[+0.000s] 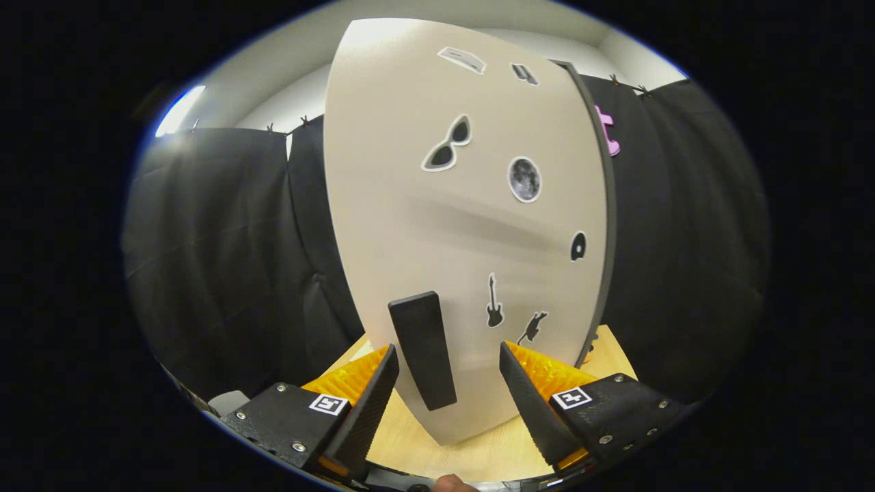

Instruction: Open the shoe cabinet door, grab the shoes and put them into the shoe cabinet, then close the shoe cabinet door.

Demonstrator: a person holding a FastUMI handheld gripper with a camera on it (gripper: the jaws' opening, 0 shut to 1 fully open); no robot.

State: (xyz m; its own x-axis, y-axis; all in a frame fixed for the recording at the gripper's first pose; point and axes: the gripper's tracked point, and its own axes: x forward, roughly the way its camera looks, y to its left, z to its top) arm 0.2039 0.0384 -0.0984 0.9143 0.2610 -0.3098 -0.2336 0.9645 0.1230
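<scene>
The tongs (448,372) are spread wide, their two fingers standing well apart with nothing pinched between them. In the gap between the fingertips, a little nearer the left one, hangs the dark bar handle (422,348) of the shoe cabinet door (437,225). The handle is a long, flat, upright strip, slightly tilted, fixed to the lower part of the door. Neither finger touches it; how far the fingertips stand short of the handle is hard to judge through the curved lens.

The door is a pale beige panel that rises just ahead of the fingers and towers over them. It carries several stickers: two small guitars (494,303) just beside the handle toward the right finger, a small dark disc (578,246) higher up near the door's right edge, a round moon (524,180) above that, a pair of sunglasses (448,145) to the left of the moon, and two more small stickers near the top that are too small to make out. A dark edge band (606,205) runs down the right side of the door.

The cabinet stands on a light wooden counter (410,437), whose bare surface shows beneath and between the fingers. Black cloth (225,260) hangs on both sides of the cabinet, with a white wall above it. A fingertip of the person's hand (451,484) peeks in below the fingers.
</scene>
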